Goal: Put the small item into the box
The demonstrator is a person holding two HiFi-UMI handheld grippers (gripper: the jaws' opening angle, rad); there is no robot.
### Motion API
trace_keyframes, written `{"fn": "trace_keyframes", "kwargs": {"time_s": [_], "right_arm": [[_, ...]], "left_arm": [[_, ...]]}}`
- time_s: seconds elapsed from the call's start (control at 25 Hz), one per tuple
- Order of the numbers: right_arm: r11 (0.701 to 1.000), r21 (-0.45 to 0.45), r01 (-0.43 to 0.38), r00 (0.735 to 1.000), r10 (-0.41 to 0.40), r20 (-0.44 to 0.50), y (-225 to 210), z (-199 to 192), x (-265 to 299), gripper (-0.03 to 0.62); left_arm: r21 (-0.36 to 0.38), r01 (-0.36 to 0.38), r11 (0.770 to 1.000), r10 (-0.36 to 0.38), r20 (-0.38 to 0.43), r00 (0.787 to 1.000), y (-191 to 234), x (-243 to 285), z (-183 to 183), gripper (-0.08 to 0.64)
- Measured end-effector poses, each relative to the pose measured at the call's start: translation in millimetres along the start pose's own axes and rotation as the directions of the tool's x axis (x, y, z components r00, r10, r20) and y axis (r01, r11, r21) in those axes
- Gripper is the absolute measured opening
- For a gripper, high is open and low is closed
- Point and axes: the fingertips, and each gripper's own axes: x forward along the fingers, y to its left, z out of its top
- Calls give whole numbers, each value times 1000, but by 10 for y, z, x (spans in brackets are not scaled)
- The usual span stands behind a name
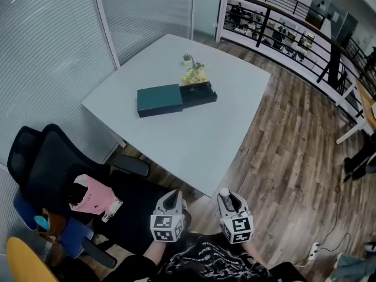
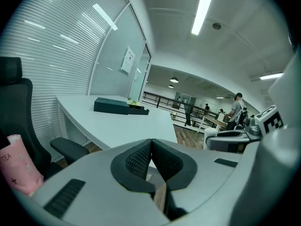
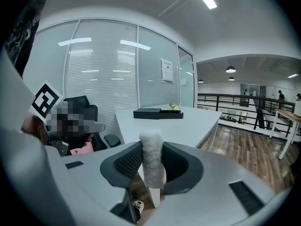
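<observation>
Small item (image 3: pixel 151 160): a white, fuzzy, stubby roll is showing a rounded top just above the jaws.
Long axis: it is standing upright in the right gripper view, running crosswise to the line the jaws point along, top end up.
Location: it is sitting in the right gripper, close to the person and near the table's (image 1: pixel 194 143) closest corner, well apart from the box.
Chair (image 1: pixel 50 160): a black office chair is carrying a pink bag (image 1: pixel 89 197) at the left of the table.
Box (image 1: pixel 160 100): a dark teal flat part is lying end to end with an open black part holding yellow-green pieces, mid-table.
Left gripper (image 2: pixel 151 150): its pads are pressing together with nothing between them.
Right gripper (image 3: pixel 151 166): its pads are pinching the small item from both sides.
</observation>
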Motion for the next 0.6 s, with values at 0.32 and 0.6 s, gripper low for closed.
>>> {"fn": "trace_keyframes", "kwargs": {"time_s": [0.32,0.6], "right_arm": [[999,14,35,999,-35,5,-154,374,643,135],[997,37,67,998,-67,8,-217,624,1114,135]], "left_arm": [[40,64,997,-64,-2,998,279,551,467,18],[70,144,987,-143,-21,990,504,1053,722,18]]}}
